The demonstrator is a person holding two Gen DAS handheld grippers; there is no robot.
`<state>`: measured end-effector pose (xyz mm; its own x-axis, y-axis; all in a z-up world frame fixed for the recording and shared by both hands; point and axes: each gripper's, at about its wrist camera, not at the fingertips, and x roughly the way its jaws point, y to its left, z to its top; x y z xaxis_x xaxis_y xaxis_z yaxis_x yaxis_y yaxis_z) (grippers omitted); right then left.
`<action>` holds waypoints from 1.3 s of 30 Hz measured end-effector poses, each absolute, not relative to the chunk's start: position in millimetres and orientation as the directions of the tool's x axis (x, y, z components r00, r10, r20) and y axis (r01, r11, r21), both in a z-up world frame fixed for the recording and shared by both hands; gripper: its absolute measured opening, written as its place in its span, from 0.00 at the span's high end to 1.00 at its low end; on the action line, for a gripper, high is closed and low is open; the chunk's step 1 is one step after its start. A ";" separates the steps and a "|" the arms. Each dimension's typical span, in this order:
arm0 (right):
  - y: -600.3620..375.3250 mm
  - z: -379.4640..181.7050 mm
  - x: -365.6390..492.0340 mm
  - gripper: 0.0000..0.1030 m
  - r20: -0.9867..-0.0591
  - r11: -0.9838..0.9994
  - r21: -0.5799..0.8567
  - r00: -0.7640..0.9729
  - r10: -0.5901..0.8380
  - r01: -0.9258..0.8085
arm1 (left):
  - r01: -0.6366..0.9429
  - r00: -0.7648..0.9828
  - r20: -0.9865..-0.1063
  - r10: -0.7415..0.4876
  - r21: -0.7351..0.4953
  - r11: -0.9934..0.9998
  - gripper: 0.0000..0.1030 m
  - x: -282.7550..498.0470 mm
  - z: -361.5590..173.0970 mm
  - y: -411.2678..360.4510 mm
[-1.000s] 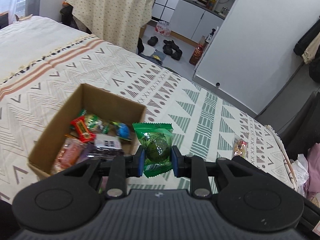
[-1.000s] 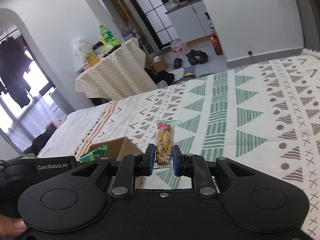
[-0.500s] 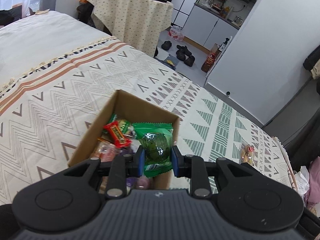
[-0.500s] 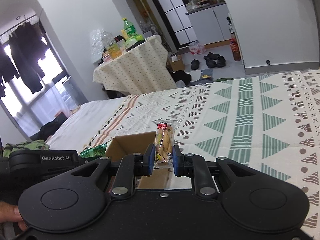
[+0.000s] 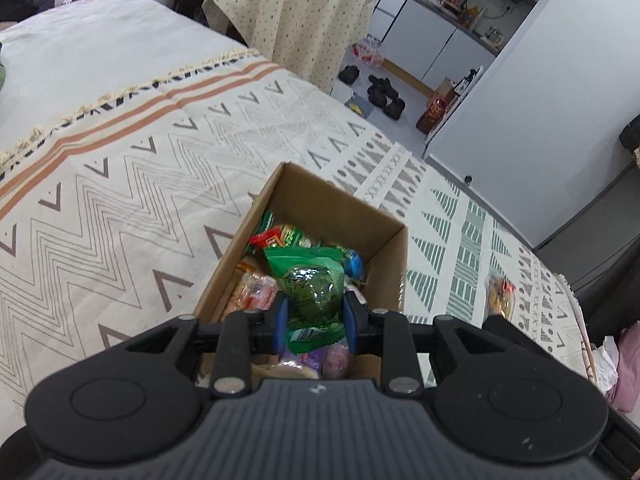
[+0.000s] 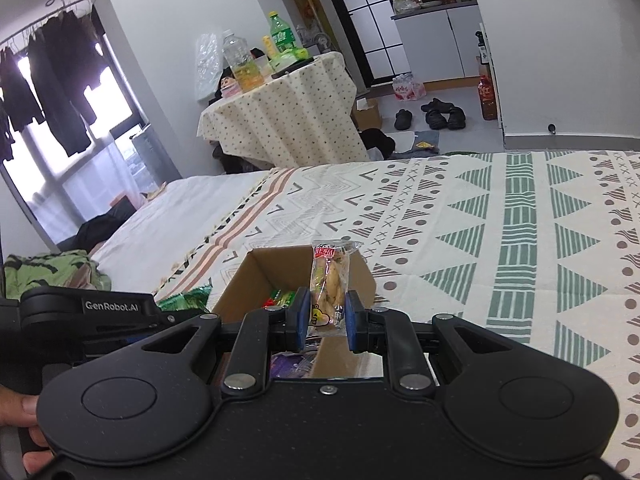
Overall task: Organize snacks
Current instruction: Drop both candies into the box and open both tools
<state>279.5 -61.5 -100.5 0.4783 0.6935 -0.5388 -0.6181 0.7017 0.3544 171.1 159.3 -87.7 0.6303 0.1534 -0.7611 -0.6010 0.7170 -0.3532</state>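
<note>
An open cardboard box (image 5: 316, 196) with several wrapped snacks inside sits on the patterned bedspread. My left gripper (image 5: 313, 319) is shut on a green snack packet (image 5: 310, 284) and holds it over the box's near end. My right gripper (image 6: 326, 320) is shut on a clear packet of twisted pastry (image 6: 330, 286), held upright over the same box (image 6: 256, 270). The right gripper's pastry packet also shows at the right in the left wrist view (image 5: 498, 294). The left gripper's body (image 6: 88, 306) and a corner of its green packet (image 6: 186, 300) show at the left in the right wrist view.
The bed (image 5: 120, 184) stretches left and beyond the box. A cloth-covered table (image 6: 280, 112) with bottles stands past the bed. Shoes (image 6: 436, 114) lie on the floor near a white wall. Pink cloth and tissue (image 5: 624, 364) lie at the bed's right edge.
Both grippers have moved in toward the box with their packets. The left gripper's green packet has gone from beside the box's right wall to over its inside. The right gripper's pastry packet is now over the box.
</note>
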 end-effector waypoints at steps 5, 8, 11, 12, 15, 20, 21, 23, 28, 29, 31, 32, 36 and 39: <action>-46.1 -102.2 276.0 0.82 -0.551 0.706 0.333 0.478 0.684 -0.625 | -0.613 0.607 -0.783 0.134 -0.354 0.706 0.62 168.8 -94.2 174.7; -37.0 -104.6 276.5 0.82 -0.563 0.712 0.324 0.478 0.675 -0.623 | -0.621 0.608 -0.783 0.135 -0.362 0.695 0.55 165.8 -93.9 185.3; -27.7 -107.1 277.9 0.82 -0.573 0.718 0.315 0.479 0.665 -0.620 | -0.625 0.608 -0.782 0.136 -0.365 0.690 0.51 165.8 -91.5 195.1; -24.2 -107.8 278.6 0.82 -0.576 0.720 0.313 0.479 0.663 -0.620 | -0.624 0.610 -0.781 0.133 -0.369 0.689 0.51 166.0 -90.4 198.2; -13.8 -109.9 281.1 0.82 -0.591 0.725 0.306 0.475 0.653 -0.616 | -0.620 0.612 -0.781 0.127 -0.374 0.690 0.48 169.2 -86.7 204.8; 1.6 -110.1 284.2 0.82 -0.612 0.738 0.296 0.473 0.634 -0.607 | -0.609 0.617 -0.778 0.114 -0.381 0.696 0.39 172.7 -80.7 212.8; 4.1 -110.4 285.4 0.82 -0.616 0.741 0.295 0.473 0.630 -0.603 | -0.604 0.618 -0.778 0.111 -0.380 0.701 0.37 173.5 -79.6 213.9; 8.9 -109.9 287.2 0.81 -0.615 0.736 0.289 0.470 0.633 -0.613 | -0.599 0.619 -0.778 0.110 -0.377 0.706 0.33 174.2 -76.9 216.4; 11.3 -103.6 288.8 0.64 -0.620 0.761 0.264 0.500 0.604 -0.592 | -0.594 0.622 -0.775 0.109 -0.377 0.711 0.29 170.5 -72.0 221.6; 9.4 -101.5 288.7 0.64 -0.624 0.770 0.263 0.505 0.596 -0.582 | -0.594 0.622 -0.775 0.108 -0.378 0.710 0.28 169.0 -71.1 222.1; 2.9 -97.6 290.0 0.64 -0.632 0.781 0.285 0.504 0.589 -0.555 | -0.590 0.627 -0.772 0.104 -0.383 0.711 0.28 165.2 -68.9 222.9; -1.6 -94.6 289.1 0.64 -0.630 0.786 0.294 0.508 0.588 -0.545 | -0.587 0.630 -0.770 0.104 -0.384 0.713 0.27 163.0 -67.5 223.0; -13.2 -84.8 283.4 0.63 -0.632 0.803 0.288 0.526 0.569 -0.522 | -0.582 0.635 -0.765 0.112 -0.378 0.720 0.20 153.6 -61.5 223.0; -20.4 -80.5 277.5 0.59 -0.634 0.811 0.288 0.534 0.560 -0.509 | -0.572 0.638 -0.762 0.107 -0.376 0.729 0.18 145.4 -57.1 221.7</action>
